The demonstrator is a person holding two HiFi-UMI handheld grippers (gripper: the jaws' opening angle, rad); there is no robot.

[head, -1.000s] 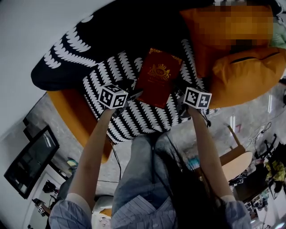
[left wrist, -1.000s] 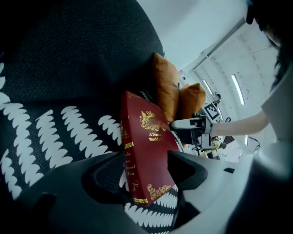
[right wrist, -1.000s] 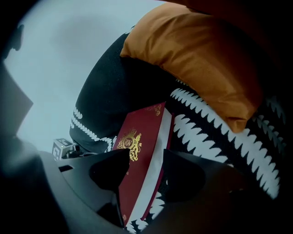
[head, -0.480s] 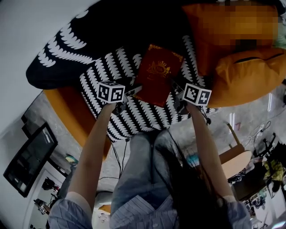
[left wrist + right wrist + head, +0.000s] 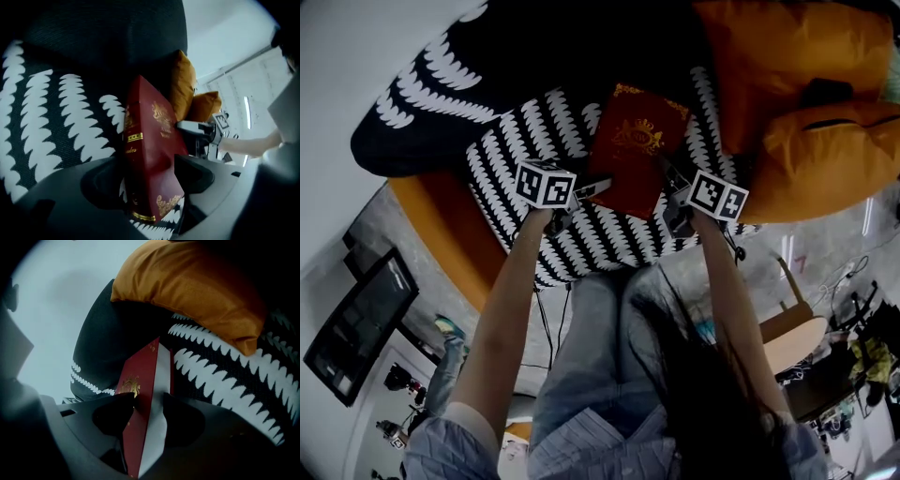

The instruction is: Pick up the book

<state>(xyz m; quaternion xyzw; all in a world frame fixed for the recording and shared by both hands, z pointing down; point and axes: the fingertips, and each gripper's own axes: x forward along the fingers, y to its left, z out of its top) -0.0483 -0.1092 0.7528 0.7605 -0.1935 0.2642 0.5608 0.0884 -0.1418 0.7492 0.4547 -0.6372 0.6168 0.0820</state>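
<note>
A dark red book (image 5: 633,150) with gold ornament lies on the black-and-white patterned cushion (image 5: 525,141). My left gripper (image 5: 596,186) is at the book's near left edge. In the left gripper view the book's spine (image 5: 140,140) stands between the jaws of the left gripper (image 5: 148,161). Those jaws are opening, and only the right one reaches the cover. My right gripper (image 5: 671,184) is at the near right edge. In the right gripper view the right gripper (image 5: 149,397) is closing, with both jaw tips against the book (image 5: 140,376), one on the cover and one on the white page edge.
Two orange cushions (image 5: 806,122) lie right of the book, and the orange seat rim (image 5: 441,220) shows below the patterned cushion. A dark monitor (image 5: 352,319) stands at lower left and a wooden desk (image 5: 797,337) at lower right. Another person's legs (image 5: 441,366) are on the floor.
Both grippers have moved in on the book's near corners. The left one has slid from beside the book to around its left edge; the right one now sits on its right edge.
</note>
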